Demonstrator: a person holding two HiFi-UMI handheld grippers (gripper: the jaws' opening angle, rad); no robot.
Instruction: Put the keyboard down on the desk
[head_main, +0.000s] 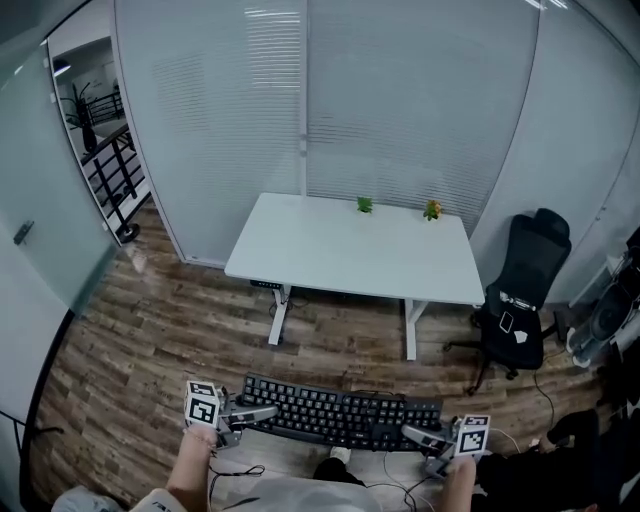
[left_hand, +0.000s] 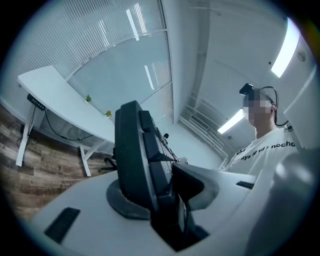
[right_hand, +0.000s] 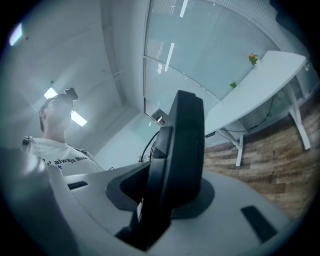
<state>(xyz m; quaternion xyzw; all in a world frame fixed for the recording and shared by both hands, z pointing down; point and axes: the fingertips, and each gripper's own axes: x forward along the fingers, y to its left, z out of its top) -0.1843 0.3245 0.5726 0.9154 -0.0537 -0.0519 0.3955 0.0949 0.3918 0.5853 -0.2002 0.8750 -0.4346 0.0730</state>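
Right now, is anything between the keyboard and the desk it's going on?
Nothing visible. Only floor lies between the keyboard, held by the left gripper and right gripper, and the desk; two small plants sit at its far edge.

We cannot identify the tiny green object (head_main: 364, 205) or yellowish object (head_main: 432, 210) at twelve o'clock on the desk (head_main: 340, 260).

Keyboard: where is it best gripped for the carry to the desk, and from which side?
By its two short ends, one gripper coming in from each side. The keyboard is long, thin and held level, so end grips balance it; that is how the left gripper and right gripper clamp it now.
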